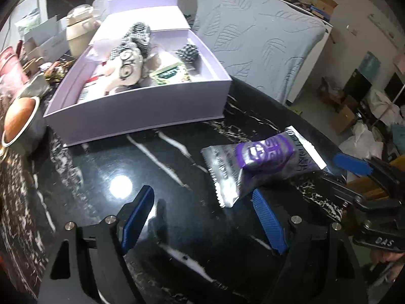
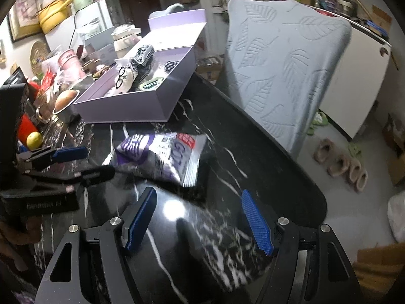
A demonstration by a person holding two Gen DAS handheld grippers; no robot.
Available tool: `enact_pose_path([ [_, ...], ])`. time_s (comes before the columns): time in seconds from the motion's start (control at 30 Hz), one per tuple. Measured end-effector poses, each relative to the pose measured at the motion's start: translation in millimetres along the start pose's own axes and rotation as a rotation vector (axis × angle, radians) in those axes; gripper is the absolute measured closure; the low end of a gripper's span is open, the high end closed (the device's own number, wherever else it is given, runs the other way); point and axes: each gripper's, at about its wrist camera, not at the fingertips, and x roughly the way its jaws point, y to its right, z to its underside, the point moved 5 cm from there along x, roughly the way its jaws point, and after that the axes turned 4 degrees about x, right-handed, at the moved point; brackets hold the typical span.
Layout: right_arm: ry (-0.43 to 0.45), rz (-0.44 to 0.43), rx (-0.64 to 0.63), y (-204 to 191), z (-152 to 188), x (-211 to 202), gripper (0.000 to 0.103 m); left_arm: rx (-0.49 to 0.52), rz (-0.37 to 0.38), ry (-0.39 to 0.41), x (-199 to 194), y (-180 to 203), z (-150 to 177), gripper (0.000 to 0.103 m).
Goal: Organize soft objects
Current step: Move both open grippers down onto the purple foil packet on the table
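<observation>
A: Right wrist view alone shows the fleece slippers (image 2: 340,162) on the floor.
B: Silver-and-purple foil snack pouch (image 1: 258,164) lies on the black marble-veined tabletop (image 1: 157,172), before the lilac cardboard box (image 1: 141,116); "GO" legible.
A: Left gripper (image 1: 202,217), right gripper (image 2: 200,217): jaws apart, empty.

1. Snack packet (image 2: 162,157): smeared by motion in the right wrist view, print only partly readable.
2. Lavender box (image 1: 141,116): near wall hides the lower parts of the plush toy (image 1: 126,67) and the green packet (image 1: 169,72) inside.
3. Left gripper (image 2: 83,162): body cut by the frame's left edge in the right wrist view.
4. Right gripper (image 1: 336,172): cut off at the right edge in the left wrist view.
5. Shelf clutter beyond the grey cushion (image 1: 255,43): too small to identify.
</observation>
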Motion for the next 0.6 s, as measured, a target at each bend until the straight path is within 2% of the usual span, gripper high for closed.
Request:
enact_pose_path([
  [0.33,-0.058,-0.111,-0.031,-6,-14,25,0.033,0.042,0.092,-0.047,27,10,-12,0.023],
  [0.6,-0.053,-0.152,-0.079,-13,-17,30,0.049,0.064,0.138,-0.031,34,16,-22,0.023],
])
